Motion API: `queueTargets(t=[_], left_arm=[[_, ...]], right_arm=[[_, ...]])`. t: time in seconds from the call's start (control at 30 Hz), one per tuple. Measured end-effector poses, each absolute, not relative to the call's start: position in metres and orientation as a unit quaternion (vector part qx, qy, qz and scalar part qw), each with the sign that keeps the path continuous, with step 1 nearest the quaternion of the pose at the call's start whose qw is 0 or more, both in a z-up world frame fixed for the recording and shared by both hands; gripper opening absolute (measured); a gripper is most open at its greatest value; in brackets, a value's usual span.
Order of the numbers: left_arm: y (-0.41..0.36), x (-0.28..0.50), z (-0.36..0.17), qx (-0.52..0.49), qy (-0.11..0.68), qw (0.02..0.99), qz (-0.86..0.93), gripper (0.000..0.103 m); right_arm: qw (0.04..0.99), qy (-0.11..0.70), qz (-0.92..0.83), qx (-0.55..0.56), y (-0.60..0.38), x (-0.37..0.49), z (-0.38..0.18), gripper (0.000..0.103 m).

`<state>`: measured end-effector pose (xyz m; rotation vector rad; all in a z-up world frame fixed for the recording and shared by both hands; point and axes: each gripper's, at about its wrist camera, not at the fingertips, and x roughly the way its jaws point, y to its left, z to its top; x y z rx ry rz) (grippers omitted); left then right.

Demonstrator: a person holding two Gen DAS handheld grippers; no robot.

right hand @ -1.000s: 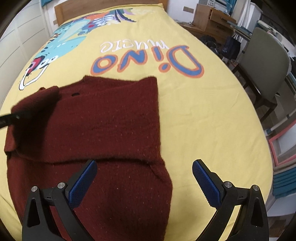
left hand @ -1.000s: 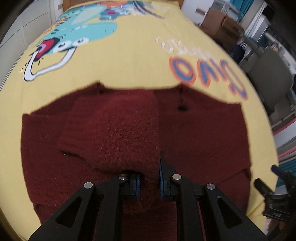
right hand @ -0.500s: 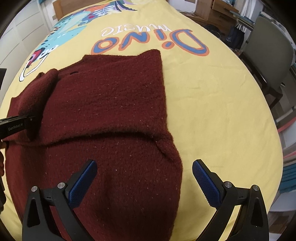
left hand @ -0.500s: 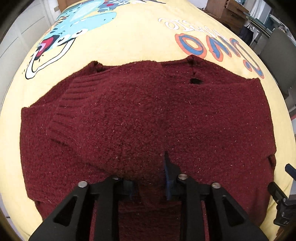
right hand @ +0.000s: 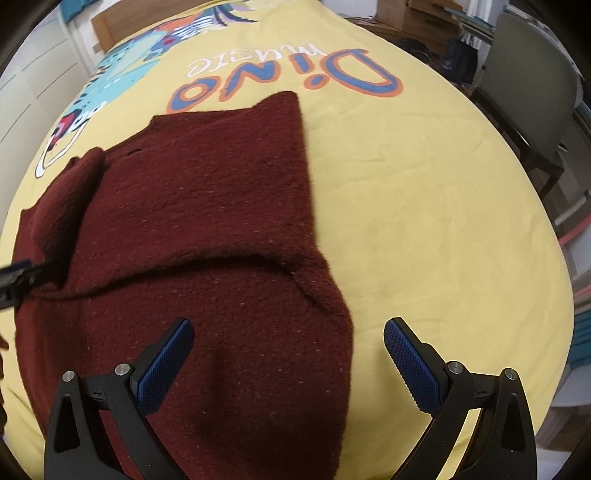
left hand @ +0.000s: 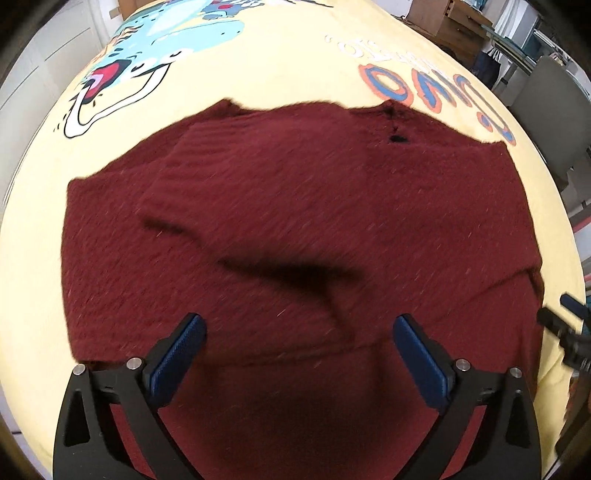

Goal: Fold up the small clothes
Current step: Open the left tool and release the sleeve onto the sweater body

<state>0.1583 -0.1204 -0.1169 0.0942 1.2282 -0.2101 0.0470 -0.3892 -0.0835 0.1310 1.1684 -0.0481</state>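
Observation:
A dark red knitted sweater (left hand: 295, 206) lies spread on the yellow bedspread (left hand: 280, 70), with a sleeve folded across its middle. My left gripper (left hand: 297, 334) hangs just above the sweater's lower part; its jaws are opening wide and the released sleeve lies below them, touching neither blue pad. In the right wrist view the same sweater (right hand: 192, 221) fills the left half. My right gripper (right hand: 288, 338) stands open over the sweater's right edge, nothing gripped. The left gripper's tip (right hand: 14, 277) shows at the left border.
The bedspread (right hand: 424, 229) carries a dinosaur print and the blue-orange word "Dino". A grey chair (right hand: 532, 92) and wooden boxes (left hand: 443, 18) stand beyond the bed's right side. White cupboard doors (right hand: 33, 74) line the left. The right gripper's tip (left hand: 565, 325) pokes in at the right.
My left gripper, shut on the folded sleeve before, has opened wide and dropped the sleeve onto the sweater. Both grippers have sunk closer to the bed.

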Motion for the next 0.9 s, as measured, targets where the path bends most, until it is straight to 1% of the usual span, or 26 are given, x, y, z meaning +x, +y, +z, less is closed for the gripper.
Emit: queueTargets(t=[0.33,0.53,0.77,0.83,0.9], left_arm=[[-0.046,0.136,-0.099,0.07,0.549,0.83,-0.068,0.102],[0.011,0.126,-0.121,0.048,0.581,0.812,-0.028,0.102],[0.044,0.133,-0.137,0.025,0.573,0.819,0.003,0.1],[0.049,0.138,-0.139,0.016,0.569,0.822,0.002,0.095],[0.053,0.145,-0.141,-0.001,0.57,0.821,-0.006,0.073]], right_arm=[[0.83,0.556,-0.02,0.05,-0.382,0.048,-0.085,0.102],[0.83,0.556,-0.005,0.037,-0.364,0.053,-0.086,0.102],[0.824,0.566,0.004,0.011,-0.342,0.053,-0.097,0.102],[0.822,0.569,0.004,0.009,-0.336,0.053,-0.101,0.102],[0.821,0.571,0.006,0.005,-0.33,0.055,-0.103,0.102]])
